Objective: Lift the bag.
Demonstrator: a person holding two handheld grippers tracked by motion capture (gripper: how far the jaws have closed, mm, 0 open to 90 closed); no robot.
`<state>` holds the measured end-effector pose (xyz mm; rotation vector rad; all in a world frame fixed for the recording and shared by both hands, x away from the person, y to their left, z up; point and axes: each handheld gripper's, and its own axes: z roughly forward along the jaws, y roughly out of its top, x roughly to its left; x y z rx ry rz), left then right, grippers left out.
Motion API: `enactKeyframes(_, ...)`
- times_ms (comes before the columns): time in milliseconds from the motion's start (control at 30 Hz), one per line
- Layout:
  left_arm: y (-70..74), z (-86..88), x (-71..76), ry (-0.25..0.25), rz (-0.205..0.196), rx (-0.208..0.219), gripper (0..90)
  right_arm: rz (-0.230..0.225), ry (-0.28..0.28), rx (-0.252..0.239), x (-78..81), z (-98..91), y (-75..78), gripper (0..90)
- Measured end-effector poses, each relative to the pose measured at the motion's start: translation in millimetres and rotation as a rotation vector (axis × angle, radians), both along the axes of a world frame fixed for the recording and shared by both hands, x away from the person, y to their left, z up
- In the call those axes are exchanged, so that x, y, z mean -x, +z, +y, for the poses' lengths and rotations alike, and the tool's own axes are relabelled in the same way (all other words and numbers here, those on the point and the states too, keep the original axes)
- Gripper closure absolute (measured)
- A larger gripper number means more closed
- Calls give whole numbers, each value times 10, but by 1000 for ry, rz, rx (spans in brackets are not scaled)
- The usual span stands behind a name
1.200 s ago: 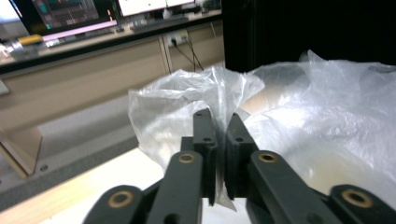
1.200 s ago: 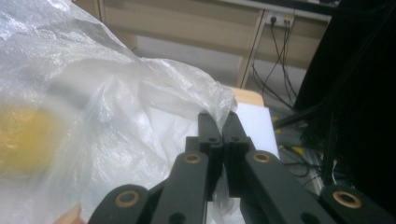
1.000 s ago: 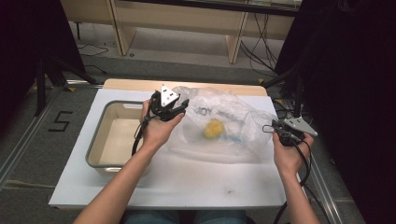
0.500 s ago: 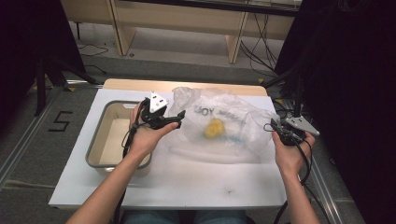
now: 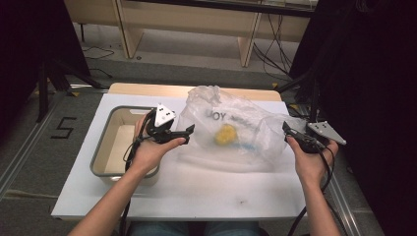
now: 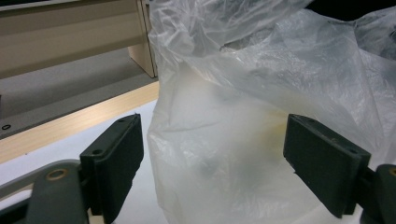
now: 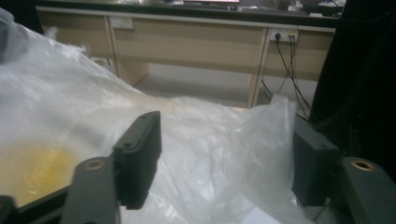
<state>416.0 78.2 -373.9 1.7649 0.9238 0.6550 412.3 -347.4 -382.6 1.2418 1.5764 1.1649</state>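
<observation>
Pale wooden benches and trailing cables stand behind your desk (image 5: 196,196), whose white top carries a clear plastic bag (image 5: 236,130) lying crumpled between your two hands, with a yellow lump (image 5: 226,133) showing through it near the middle. Your left hand-held gripper (image 5: 184,132) points at the bag's left end, and in the left gripper view its jaws stand wide with the film bulging up between them — no pad presses on it, and those jaws have just been opening. Your right hand-held gripper (image 5: 286,129) sits at the bag's opposite end; in the right gripper view its jaws are likewise spread, a loose fold of film rising between them untouched, and they too have just been opening. So the bag's long axis runs from one hand-held gripper straight across to the other, and the yellow lump lies a little nearer your left one. Behind and to the outside of your left hand sits a shallow tray (image 5: 105,142) — if the bag is bound there, I judge your left hand has the shorter reach.
</observation>
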Motion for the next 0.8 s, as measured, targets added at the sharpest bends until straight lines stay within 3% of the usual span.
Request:
enactKeyframes(33, -11, -4, 2, -2, 1, -6, 200, -11, 4, -18, 28, -27, 36, 291)
enactKeyframes(267, -47, -14, 17, -5, 9, -23, 200, -41, 14, -46, 86, -110, 103, 243)
enactKeyframes(500, -78, 13, 84, -17, 15, -33, 199, 28, 78, -59, 181, -142, -9, 250)
enactKeyframes(667, -96, 19, 155, -38, 26, -30, 199, 51, 107, -59, 269, -152, -66, 261)
enactKeyframes(800, -115, 34, 230, -54, 29, -42, 198, 87, 150, -44, 358, -128, -155, 270)
